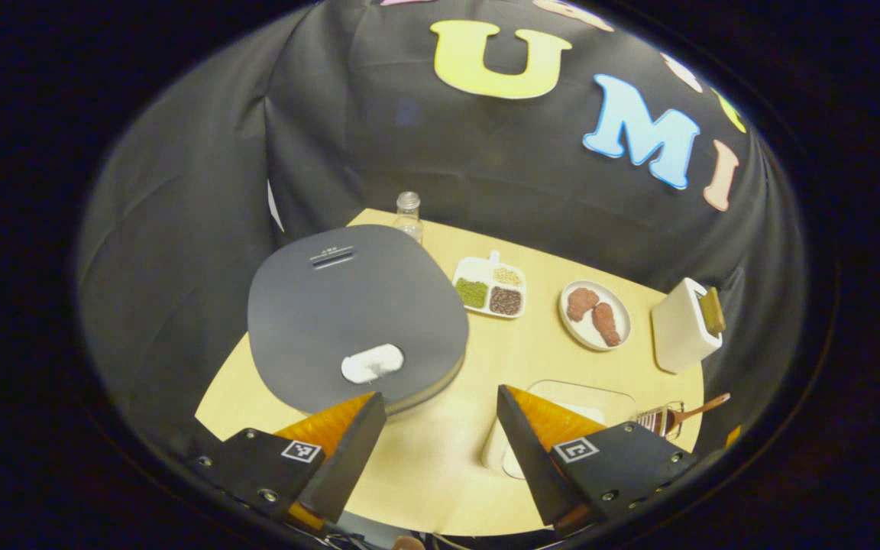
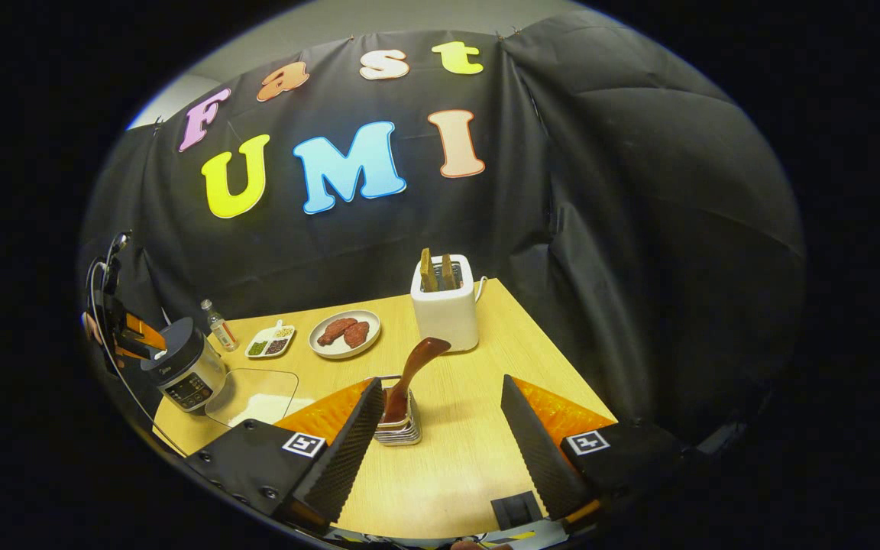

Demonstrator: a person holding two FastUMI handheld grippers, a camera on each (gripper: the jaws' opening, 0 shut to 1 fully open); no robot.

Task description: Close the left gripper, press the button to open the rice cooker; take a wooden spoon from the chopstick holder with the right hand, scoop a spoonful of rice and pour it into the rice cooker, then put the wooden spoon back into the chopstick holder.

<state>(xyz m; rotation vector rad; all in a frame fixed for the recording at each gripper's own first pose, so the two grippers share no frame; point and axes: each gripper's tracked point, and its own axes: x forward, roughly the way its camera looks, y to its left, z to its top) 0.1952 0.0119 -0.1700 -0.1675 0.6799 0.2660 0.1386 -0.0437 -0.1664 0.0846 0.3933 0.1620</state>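
Observation:
The rice cooker [image 1: 348, 305] has a grey closed lid with a white button [image 1: 372, 363] near its front edge. My left gripper [image 1: 440, 451] hovers open just above and in front of it, the button close to its left finger. A clear container of rice [image 1: 585, 405] lies behind the right finger. In the right gripper view, the wooden spoon [image 2: 413, 370] stands in the metal chopstick holder [image 2: 400, 428], right beside the left finger of my open right gripper [image 2: 440, 451]. The cooker [image 2: 184, 370] and the left gripper [image 2: 131, 336] over it appear far left there.
On the wooden table [image 2: 470, 458] stand a white toaster [image 2: 446, 309] with toast, a plate of browned meat pieces [image 2: 344, 334], a divided tray of beans [image 2: 270, 342] and a small glass bottle [image 2: 218, 325]. Black cloth walls the table's back and sides.

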